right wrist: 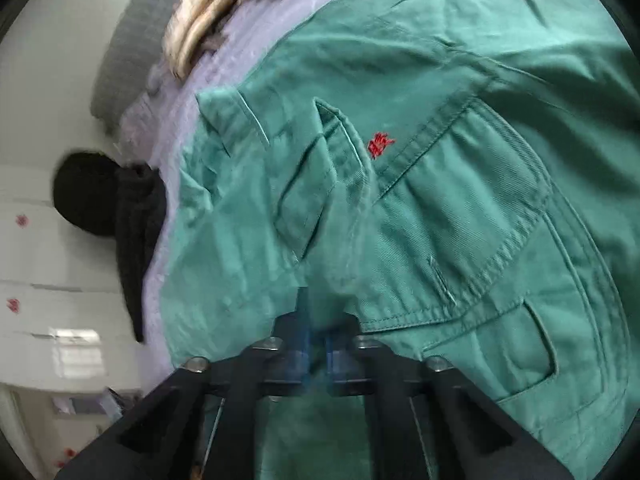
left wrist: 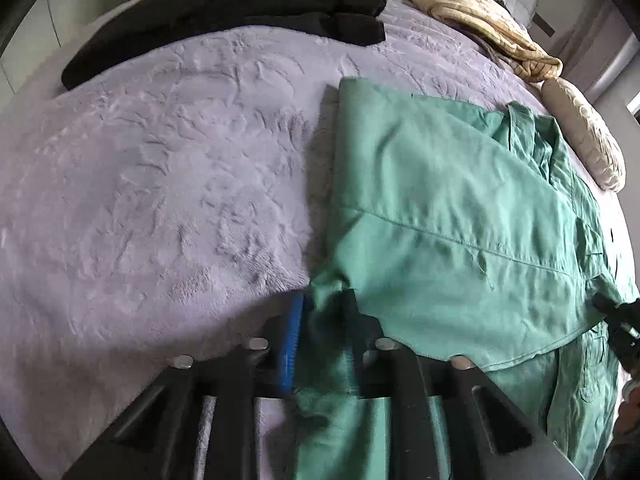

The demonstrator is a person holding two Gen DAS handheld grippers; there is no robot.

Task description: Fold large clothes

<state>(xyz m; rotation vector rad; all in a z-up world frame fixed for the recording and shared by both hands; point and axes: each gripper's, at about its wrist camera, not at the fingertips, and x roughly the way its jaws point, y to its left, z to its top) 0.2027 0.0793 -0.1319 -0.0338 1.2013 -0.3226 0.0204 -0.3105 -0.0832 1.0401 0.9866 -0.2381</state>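
A large green work jacket (left wrist: 452, 216) lies partly folded on a lilac plush bedspread (left wrist: 160, 184). My left gripper (left wrist: 320, 320) is shut on the jacket's near left edge, cloth bunched between its blue pads. In the right wrist view the jacket (right wrist: 420, 200) fills the frame, with a chest pocket and a small red embroidered mark (right wrist: 381, 145). My right gripper (right wrist: 318, 320) is shut on a fold of the jacket just below the pocket. The right gripper also shows at the far right edge of the left wrist view (left wrist: 618, 320).
A pile of black clothes (left wrist: 240, 12) lies at the back left of the bed. A cream blanket (left wrist: 480, 28) and a cream pillow (left wrist: 588, 140) lie along the back right. White cupboards (right wrist: 48, 264) stand beside the bed.
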